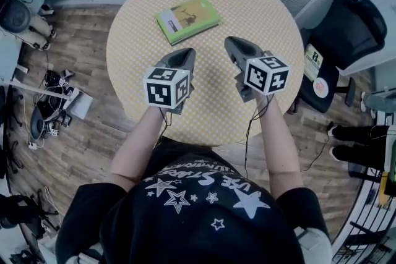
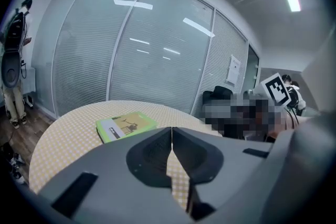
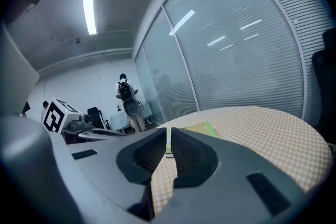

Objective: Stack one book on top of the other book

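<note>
Book: a green book [image 1: 189,18] lies flat on the far half of the round worktop [image 1: 266,3], cover up and turned a little askew to the person. Only one cover shows. Its side looks thick, but I cannot tell whether a second book lies under it.
Left tongs: the left tongs [image 1: 180,57] are closed with the tips touching and nothing between them. They hang over the near-left part of the worktop, well apart from the book and aimed roughly towards it.
Right tongs: the right tongs [image 1: 237,46] are closed and empty, over the near-right part of the worktop. The book shows just past their tips in the right gripper view.
Step in hand: probably either the pile is made and the hands are clear of it, or nothing has been gripped yet.
Doing it well: if the pile is made, keep both tongs high and away so nothing nudges the top cover. If a book still has to go on, open the tongs wide before the approach, grip a short edge, and lower it flat with corners matched.
Risk: a slanted set-down could slide the upper book off.
</note>
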The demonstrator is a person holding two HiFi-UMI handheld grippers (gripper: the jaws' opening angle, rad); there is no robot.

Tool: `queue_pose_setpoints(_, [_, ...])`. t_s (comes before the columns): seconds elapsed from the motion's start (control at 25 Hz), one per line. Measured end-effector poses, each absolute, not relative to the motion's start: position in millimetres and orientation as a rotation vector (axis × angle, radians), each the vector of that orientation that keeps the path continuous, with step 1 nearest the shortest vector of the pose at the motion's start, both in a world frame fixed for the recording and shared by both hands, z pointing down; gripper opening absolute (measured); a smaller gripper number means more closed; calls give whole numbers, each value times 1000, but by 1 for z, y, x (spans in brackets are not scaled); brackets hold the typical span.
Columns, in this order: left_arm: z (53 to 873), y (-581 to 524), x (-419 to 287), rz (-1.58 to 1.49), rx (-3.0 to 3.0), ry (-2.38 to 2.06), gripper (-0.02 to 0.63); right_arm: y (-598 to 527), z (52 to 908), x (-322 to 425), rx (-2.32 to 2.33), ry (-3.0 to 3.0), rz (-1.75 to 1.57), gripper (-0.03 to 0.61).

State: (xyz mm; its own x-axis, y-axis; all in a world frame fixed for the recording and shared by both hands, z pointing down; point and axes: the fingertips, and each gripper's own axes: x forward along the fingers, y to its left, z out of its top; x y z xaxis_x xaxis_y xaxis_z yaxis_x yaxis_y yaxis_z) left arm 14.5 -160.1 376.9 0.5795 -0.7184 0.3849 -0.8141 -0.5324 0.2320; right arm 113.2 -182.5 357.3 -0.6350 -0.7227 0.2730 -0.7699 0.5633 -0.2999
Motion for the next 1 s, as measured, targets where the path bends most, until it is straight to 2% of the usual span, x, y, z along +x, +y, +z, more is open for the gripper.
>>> queue_pose_setpoints(0.52, [371,-80,56,327,2472,-1299,8,-83,367,163,1240,-2721,667,41])
queue_pose_setpoints(0.76, [383,-63,77,369,2458,-1261,8,-69,386,186,1252,-2762,796,41])
queue_pose_setpoints(1.0, [392,-62,88,398,2445,-1229,8,-70,391,205,1353,-2793,787,41])
